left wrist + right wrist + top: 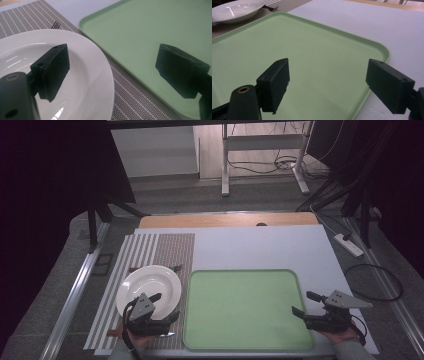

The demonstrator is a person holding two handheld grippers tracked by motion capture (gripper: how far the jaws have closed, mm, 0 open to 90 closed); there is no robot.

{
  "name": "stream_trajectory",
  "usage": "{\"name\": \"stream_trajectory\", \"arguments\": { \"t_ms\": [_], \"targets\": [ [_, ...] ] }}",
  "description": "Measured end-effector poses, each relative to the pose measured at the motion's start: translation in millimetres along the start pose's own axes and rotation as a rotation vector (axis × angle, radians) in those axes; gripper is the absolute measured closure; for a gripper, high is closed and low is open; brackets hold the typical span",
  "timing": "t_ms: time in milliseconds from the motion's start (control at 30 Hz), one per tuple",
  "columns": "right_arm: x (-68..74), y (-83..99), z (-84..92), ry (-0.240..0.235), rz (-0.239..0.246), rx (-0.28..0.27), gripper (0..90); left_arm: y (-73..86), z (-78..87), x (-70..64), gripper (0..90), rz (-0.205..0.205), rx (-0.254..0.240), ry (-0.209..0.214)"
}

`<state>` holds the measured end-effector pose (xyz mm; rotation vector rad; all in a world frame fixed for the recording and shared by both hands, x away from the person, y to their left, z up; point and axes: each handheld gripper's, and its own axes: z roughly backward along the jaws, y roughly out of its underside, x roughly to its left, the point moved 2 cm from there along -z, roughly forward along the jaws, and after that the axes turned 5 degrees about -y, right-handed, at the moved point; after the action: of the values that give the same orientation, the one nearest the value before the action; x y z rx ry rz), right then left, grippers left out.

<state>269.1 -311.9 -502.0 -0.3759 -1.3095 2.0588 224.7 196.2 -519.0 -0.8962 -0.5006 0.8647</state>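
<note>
Two grippers wait with jaws apart and empty, the left gripper [163, 306] over the white plate [150, 282] on the striped placemat [145, 251], the right gripper [305, 303] at the green tray [245, 307]'s near right corner, so the work seems barely begun, and next the left jaws likely must close on the plate's rim.

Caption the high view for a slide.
Open grippers, left over white plate, right beside empty green tray.

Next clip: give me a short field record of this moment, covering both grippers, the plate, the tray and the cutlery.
left gripper: open, holding nothing, over the near edge of the plate
right gripper: open, holding nothing, at the right edge of the tray
plate: white, nothing on it, on the striped placemat
tray: green, nothing on it, right of the placemat
fork: tines show past the plate's far rim
</note>
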Motion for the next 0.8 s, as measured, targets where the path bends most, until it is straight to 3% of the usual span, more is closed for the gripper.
{"name": "stream_trajectory", "arguments": {
  "t_ms": [600,800],
  "targets": [
    [-6.0,2.5,4.1,0.003,-0.009,-0.005,21.2,-3.8,-1.7,-4.5,12.8,-0.002,0.010,-0.030],
    [-1.6,1.8,2.0,-0.003,0.014,0.003,21.8,-1.4,1.2,-6.7,12.9,-0.004,0.010,-0.025]
  ]
}}
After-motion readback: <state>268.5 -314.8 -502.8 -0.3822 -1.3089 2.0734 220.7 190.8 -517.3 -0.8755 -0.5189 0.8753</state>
